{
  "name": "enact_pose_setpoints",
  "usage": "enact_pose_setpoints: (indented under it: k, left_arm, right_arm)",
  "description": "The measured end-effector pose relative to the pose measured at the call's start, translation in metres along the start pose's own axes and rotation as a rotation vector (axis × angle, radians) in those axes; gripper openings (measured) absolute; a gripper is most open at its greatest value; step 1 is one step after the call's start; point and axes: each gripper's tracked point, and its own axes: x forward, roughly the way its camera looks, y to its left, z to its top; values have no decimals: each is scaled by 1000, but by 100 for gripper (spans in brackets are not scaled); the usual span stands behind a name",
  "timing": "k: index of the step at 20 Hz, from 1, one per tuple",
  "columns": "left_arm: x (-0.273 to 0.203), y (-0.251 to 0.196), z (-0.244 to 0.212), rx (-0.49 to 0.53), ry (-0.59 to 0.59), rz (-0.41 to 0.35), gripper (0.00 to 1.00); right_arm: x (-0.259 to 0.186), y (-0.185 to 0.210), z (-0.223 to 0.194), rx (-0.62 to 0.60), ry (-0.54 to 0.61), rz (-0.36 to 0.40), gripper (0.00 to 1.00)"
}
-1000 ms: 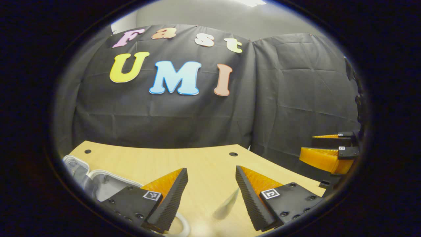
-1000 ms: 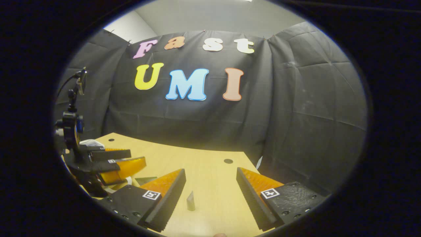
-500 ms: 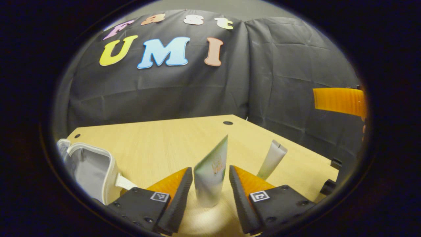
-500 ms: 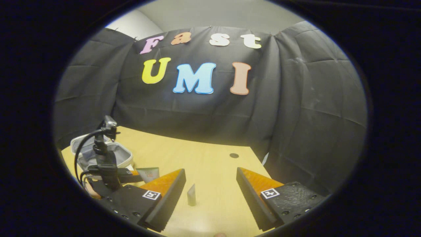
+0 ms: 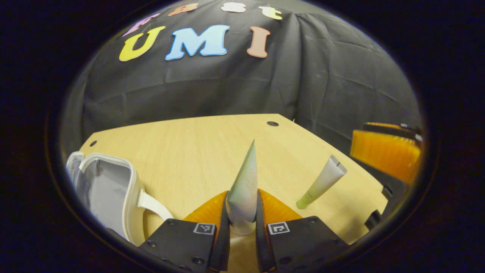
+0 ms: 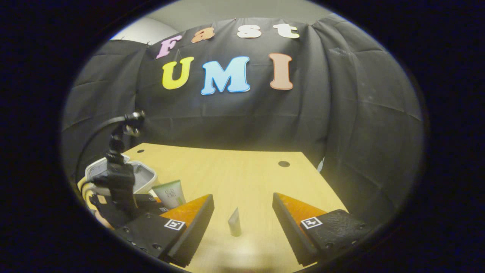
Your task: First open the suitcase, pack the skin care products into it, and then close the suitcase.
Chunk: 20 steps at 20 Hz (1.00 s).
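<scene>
Left gripper (image 5: 242,227) pinches the standing tube (image 5: 243,191) near the desk's (image 5: 189,151) front edge — right gripper (image 6: 242,227) gapes wide, holding nothing.

Left gripper (image 5: 242,223) fingers (image 5: 221,231) clamp upright tube (image 5: 244,189); second tube (image 5: 322,182) right, open suitcase (image 5: 102,189) left

1. A light wooden table (image 5: 182,151) with small dark round holes (image 5: 272,123) is seen in both views.
2. The table is backed by creased black cloth walls (image 6: 235,117).
3. A pale ceiling (image 6: 227,11) is glimpsed above the cloth.
</scene>
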Motion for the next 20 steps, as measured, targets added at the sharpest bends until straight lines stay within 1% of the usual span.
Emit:
enact_pose_setpoints:
  k: [1, 2, 3, 4, 5, 7, 8, 9, 10, 11, 12, 13, 14, 15, 16, 17, 18, 19, 20]
  left_arm:
    - [-15, 3, 12, -24, -1, -7, 36]
    - [-32, 7, 25, -36, -10, -5, 36]
    - [-50, 12, 37, -47, -16, -4, 39]
    - [-69, 18, 50, -64, -25, -1, 36]
    - [-89, 27, 58, -87, -34, 9, 36]
    - [-125, 56, 69, -121, -41, 46, 36]
    - [-141, 74, 70, -138, -36, 71, 36]
    - [-155, 92, 67, -162, -30, 90, 39]
    - [-168, 109, 63, -189, -23, 108, 36]
    - [-178, 126, 62, -204, -15, 130, 36]
    - [-186, 144, 57, -209, -2, 156, 39]
    - [-191, 164, 50, -218, 11, 180, 36]
    - [-196, 179, 42, -231, 26, 194, 36]
    - [-198, 195, 32, -243, 43, 207, 39]
    - [-199, 213, 23, -250, 71, 221, 36]
    - [-199, 228, 11, -253, 104, 234, 36]
    - [-197, 241, -2, -255, 149, 242, 36]
    - [-191, 252, -15, -258, 196, 247, 34]
    - [-186, 260, -28, -262, 242, 251, 36]
  right_arm:
    - [9, 3, -10, 9, 31, 6, 95]
    - [18, 7, -22, 19, 64, 12, 95]
    - [27, 10, -36, 28, 109, 18, 95]
    - [33, 12, -51, 29, 158, 18, 94]
    - [42, 14, -67, 27, 203, 15, 89]
    - [47, 17, -87, 22, 257, 13, 70]
    - [49, 17, -91, 16, 270, 5, 66]
    - [50, 17, -93, 5, 273, -9, 58]
    - [52, 15, -93, -2, 274, -31, 53]
    - [48, 15, -95, 8, 271, -44, 34]
    - [47, 17, -95, 25, 287, -46, 28]
    - [42, 20, -98, 46, 297, -57, 22]
    - [38, 25, -98, 70, 305, -65, 24]
    - [30, 34, -96, 95, 306, -58, 22]
    - [19, 46, -91, 119, 305, -54, 22]
    - [9, 57, -85, 142, 298, -45, 22]
    - [-2, 71, -80, 163, 293, -31, 22]
    - [-13, 86, -73, 181, 287, -16, 21]
    - [-24, 100, -68, 196, 283, 1, 22]
